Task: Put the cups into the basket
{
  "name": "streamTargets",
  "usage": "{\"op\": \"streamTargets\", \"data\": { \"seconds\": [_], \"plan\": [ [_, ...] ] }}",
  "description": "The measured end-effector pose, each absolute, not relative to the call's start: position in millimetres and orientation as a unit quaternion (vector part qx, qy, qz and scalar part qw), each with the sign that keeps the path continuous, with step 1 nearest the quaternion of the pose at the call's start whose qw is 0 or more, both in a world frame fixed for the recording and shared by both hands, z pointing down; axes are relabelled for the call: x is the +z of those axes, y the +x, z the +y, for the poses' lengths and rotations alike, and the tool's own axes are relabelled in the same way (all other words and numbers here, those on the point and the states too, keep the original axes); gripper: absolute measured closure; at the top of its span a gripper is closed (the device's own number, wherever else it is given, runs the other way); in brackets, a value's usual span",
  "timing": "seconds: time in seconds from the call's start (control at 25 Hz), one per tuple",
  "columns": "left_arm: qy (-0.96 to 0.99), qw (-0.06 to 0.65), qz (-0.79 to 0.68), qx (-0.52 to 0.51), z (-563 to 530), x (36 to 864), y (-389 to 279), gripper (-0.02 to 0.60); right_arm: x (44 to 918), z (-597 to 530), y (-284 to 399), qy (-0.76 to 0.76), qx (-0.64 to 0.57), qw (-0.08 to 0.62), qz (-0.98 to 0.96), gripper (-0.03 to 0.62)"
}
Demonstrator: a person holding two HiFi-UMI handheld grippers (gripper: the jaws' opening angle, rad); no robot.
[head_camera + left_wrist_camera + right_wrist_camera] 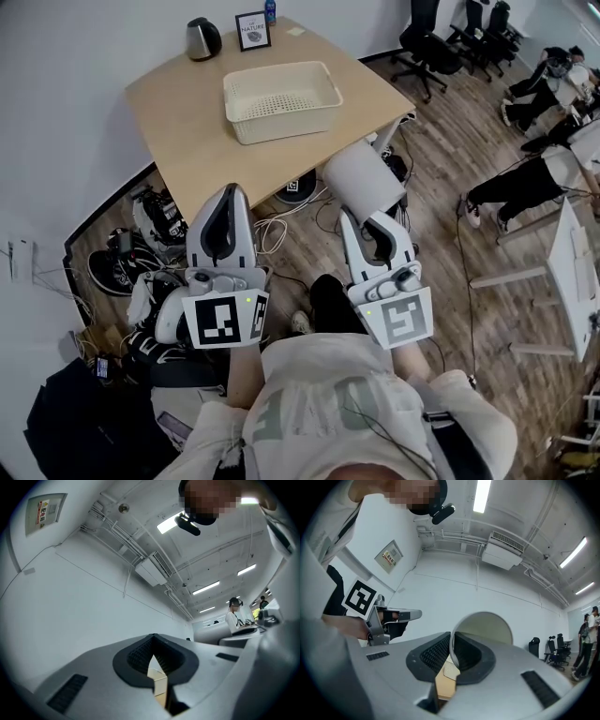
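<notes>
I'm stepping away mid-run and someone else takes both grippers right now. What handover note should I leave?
Left gripper: shut, empty, held short of the table.
Right gripper: shut on the wall of a white cup, just off the table's near edge.
Basket: on the table, nothing in it.
Done: one cup in hand.
Left: carry it over the basket and release. No other cup in view.

Near rim of cup (364, 176) hidden behind right tongs (362, 219); print on framed sign (253, 30) too small to read.
</notes>
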State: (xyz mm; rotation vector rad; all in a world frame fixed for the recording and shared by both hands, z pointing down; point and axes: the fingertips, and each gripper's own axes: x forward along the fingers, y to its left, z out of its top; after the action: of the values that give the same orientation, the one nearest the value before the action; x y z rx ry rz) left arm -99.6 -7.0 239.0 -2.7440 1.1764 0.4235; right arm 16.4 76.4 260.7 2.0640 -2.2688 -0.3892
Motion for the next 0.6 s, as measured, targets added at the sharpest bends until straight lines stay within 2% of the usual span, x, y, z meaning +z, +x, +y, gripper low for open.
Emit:
{"op": "streamTargets", "data": {
  "seconds": [0.32, 0.6],
  "plan": [
    [-0.907, 0.060, 0.394, 0.137, -38.3, 242.0, -80.9, 0.574, 259.8, 41.9, 34.7, 0.663, -0.130, 0.021, -0.737, 0.574],
    [-0.901, 0.067, 0.409, 0.126, -101.1, 246.6, -45.9, 0.574, 266.2, -25.7, 79.7, 0.657, -0.129, 0.012, -0.743, 0.574]
  ]
}}
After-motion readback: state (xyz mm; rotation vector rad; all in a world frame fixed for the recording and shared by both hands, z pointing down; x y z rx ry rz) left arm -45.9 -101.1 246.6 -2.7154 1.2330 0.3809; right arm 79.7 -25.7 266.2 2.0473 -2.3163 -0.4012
